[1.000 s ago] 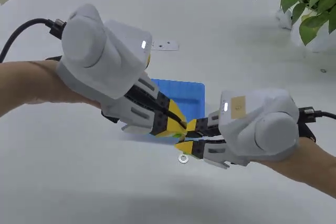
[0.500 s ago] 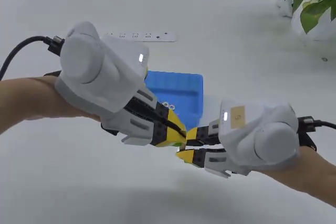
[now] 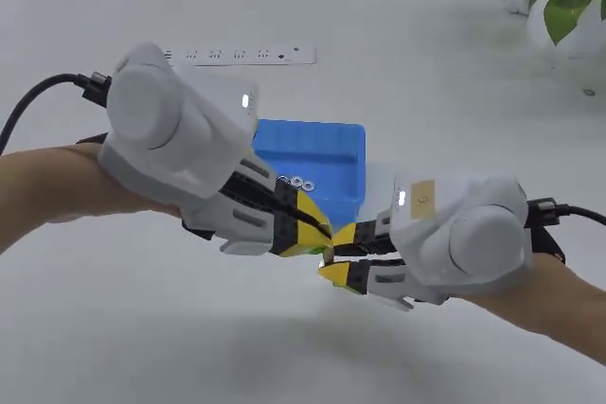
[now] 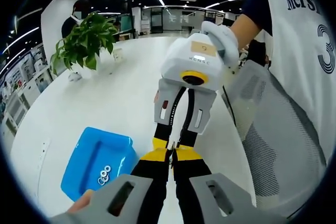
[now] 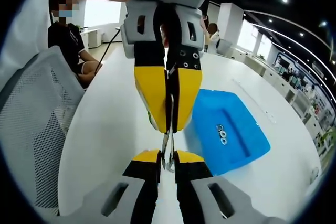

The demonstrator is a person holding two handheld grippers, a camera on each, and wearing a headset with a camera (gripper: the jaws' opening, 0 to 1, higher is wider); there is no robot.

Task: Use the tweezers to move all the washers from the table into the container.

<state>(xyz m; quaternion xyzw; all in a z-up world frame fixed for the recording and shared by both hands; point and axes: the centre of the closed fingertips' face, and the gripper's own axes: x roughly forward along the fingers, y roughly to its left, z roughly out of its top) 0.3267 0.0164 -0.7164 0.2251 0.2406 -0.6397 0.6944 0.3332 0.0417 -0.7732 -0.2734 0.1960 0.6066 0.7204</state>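
Left tool [image 4: 171, 162] and right tool [image 5: 167, 162] back from one container [image 3: 331, 142] of three washers [image 3: 295, 182], both clenched on one tweezers [image 5: 169, 124].

Slim silver tweezers [image 5: 169, 129]: arms pressed together, running vertically at centre of right gripper view. Blue container [image 3: 327, 144]: shallow rectangular tray, open, lying flat, centre of head view. Three washers [image 3: 295, 183]: small silver rings in a row, inside container, its lower left.
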